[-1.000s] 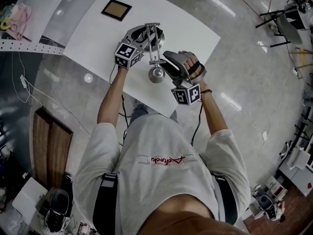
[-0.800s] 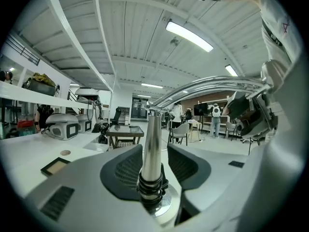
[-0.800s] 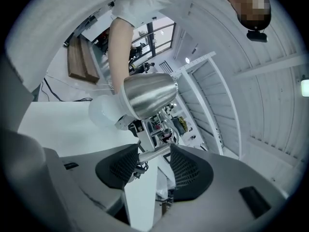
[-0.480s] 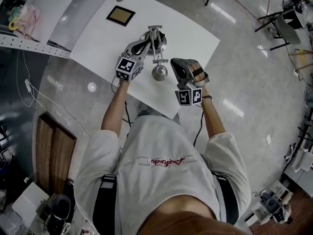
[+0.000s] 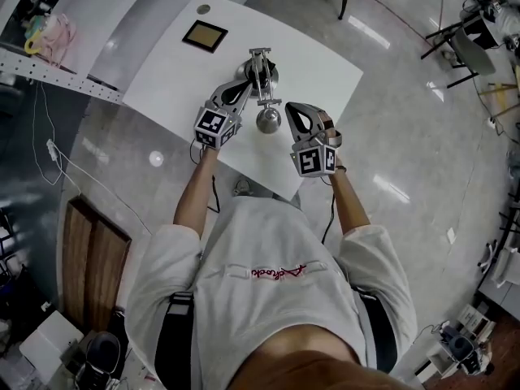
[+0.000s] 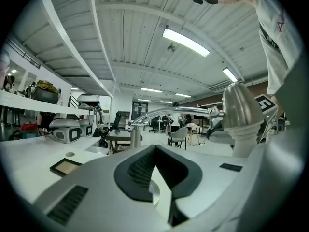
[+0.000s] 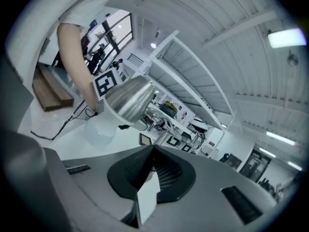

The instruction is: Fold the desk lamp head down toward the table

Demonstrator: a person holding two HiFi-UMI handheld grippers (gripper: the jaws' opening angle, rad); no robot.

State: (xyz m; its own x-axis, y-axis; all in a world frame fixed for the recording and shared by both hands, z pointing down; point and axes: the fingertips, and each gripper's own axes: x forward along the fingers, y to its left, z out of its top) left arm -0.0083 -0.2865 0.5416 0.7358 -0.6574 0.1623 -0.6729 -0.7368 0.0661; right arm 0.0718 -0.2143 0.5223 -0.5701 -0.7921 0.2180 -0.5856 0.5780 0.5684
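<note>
One desk lamp (image 5: 260, 70) stands in the middle of the white tabletop (image 5: 325, 63). Its base is toward the far side, and its single metal arm reaches back toward the person. The one lamp head (image 5: 268, 120) sits at the near end of that arm, raised off the tabletop, with the two tools on either side of it.

The left hand-held gripper (image 5: 242, 88) lies beside the arm. Its jaws have just been closing and now meet with nothing between them. The right hand-held gripper (image 5: 294, 112) is just beside the lamp head, apart from it, and is likewise clenched and empty.

There are two other things on the tabletop. One dark square pad (image 5: 205, 36) and one small round disc (image 5: 203, 9) both lie at the far left corner, well apart from the lamp.
</note>
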